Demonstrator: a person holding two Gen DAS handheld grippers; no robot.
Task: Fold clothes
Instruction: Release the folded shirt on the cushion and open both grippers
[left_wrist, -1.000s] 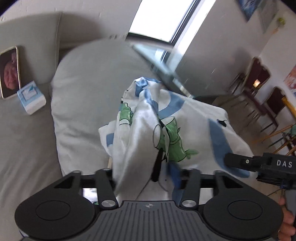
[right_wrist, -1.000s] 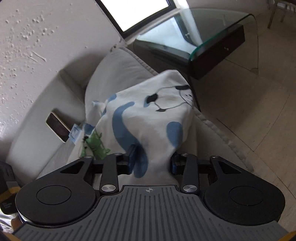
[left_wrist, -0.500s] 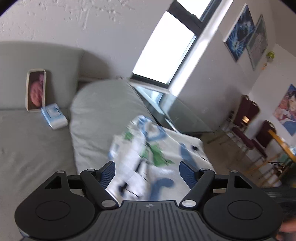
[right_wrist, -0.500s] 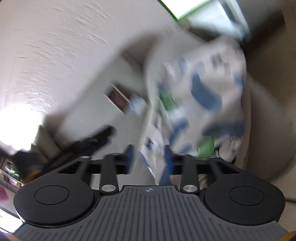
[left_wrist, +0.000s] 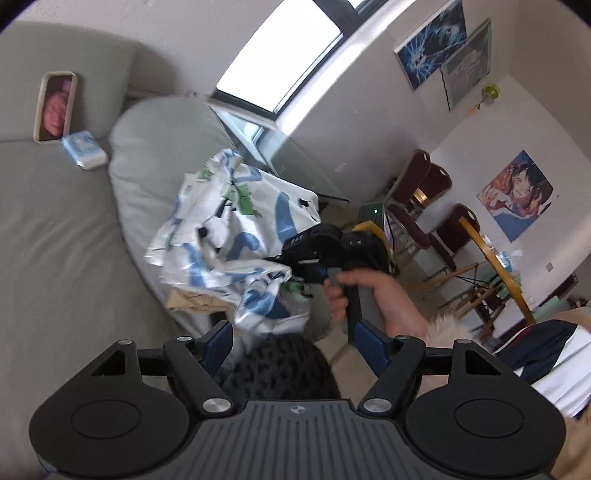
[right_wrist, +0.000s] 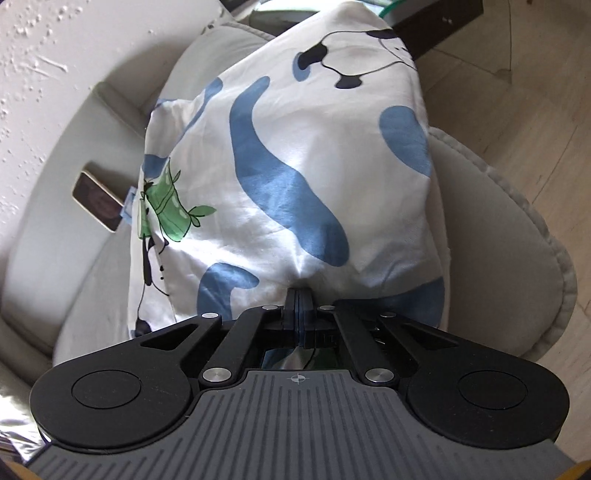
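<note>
1. The right gripper (right_wrist: 297, 301) has just snapped closed on the near hem of the cloth (right_wrist: 295, 166), pads pinching a fold at 6 o'clock.
2. The left gripper (left_wrist: 293, 341) has swung back, jaws wide and holding nothing; the person's hand (left_wrist: 373, 291) works the other tool at 1 o'clock.
3. Beyond, the cloth lies bunched over the sofa (left_wrist: 55, 229) arm at 12 o'clock; with one edge secured, folding can likely begin.
</note>
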